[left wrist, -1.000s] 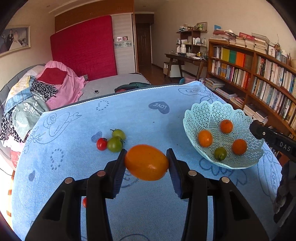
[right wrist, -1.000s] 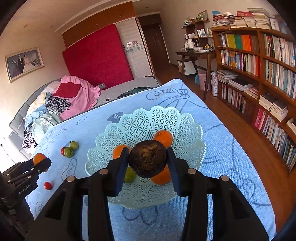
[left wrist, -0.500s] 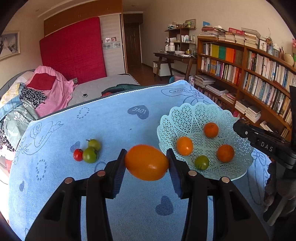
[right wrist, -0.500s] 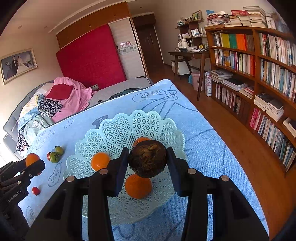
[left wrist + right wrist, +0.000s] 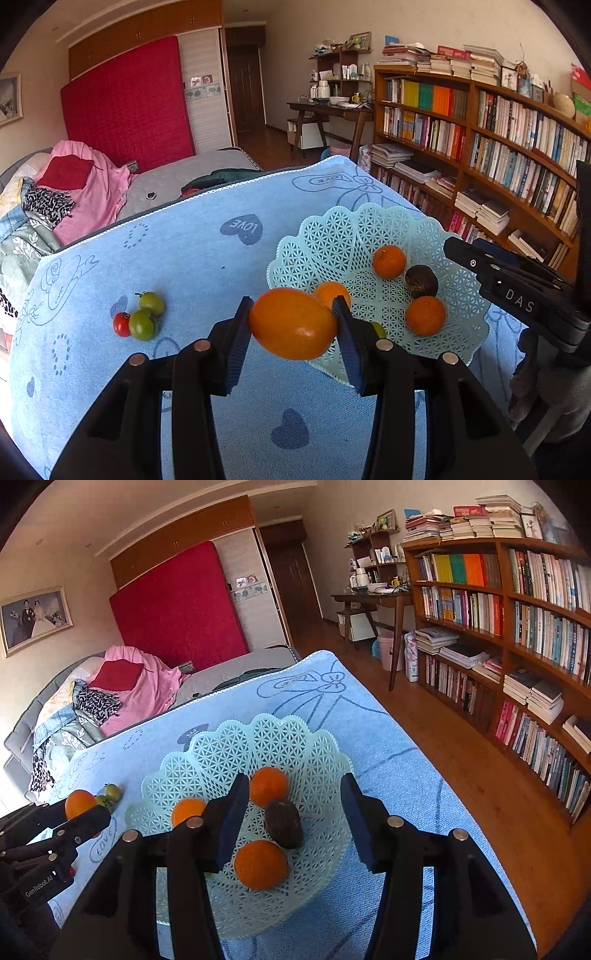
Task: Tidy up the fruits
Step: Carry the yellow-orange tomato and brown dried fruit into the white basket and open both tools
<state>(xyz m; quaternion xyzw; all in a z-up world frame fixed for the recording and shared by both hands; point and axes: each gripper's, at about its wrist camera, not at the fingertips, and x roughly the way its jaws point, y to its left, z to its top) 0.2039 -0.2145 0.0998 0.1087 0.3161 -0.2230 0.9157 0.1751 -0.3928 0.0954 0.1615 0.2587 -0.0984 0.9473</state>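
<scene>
My left gripper [image 5: 291, 326] is shut on an orange oval fruit [image 5: 292, 323], held above the blue cloth just left of the pale green lattice basket [image 5: 340, 240]. The basket holds three oranges [image 5: 388, 261], a dark brown fruit [image 5: 421, 280] and a partly hidden green one. My right gripper [image 5: 291, 812] is open and empty above the basket [image 5: 258, 738], the dark fruit [image 5: 283, 823] lying between its fingers below. Two green tomatoes [image 5: 142, 325] and a red one [image 5: 121, 324] lie on the cloth to the left.
The table carries a blue towel [image 5: 184, 251] with heart prints. A bookshelf [image 5: 517, 627] stands to the right across wooden floor. A bed with clothes [image 5: 66, 192] lies behind the table's far edge. The left gripper shows in the right wrist view [image 5: 79, 812].
My right gripper opened and let the dark fruit down into the basket. My left gripper carried the orange fruit rightward, closer to the basket.
</scene>
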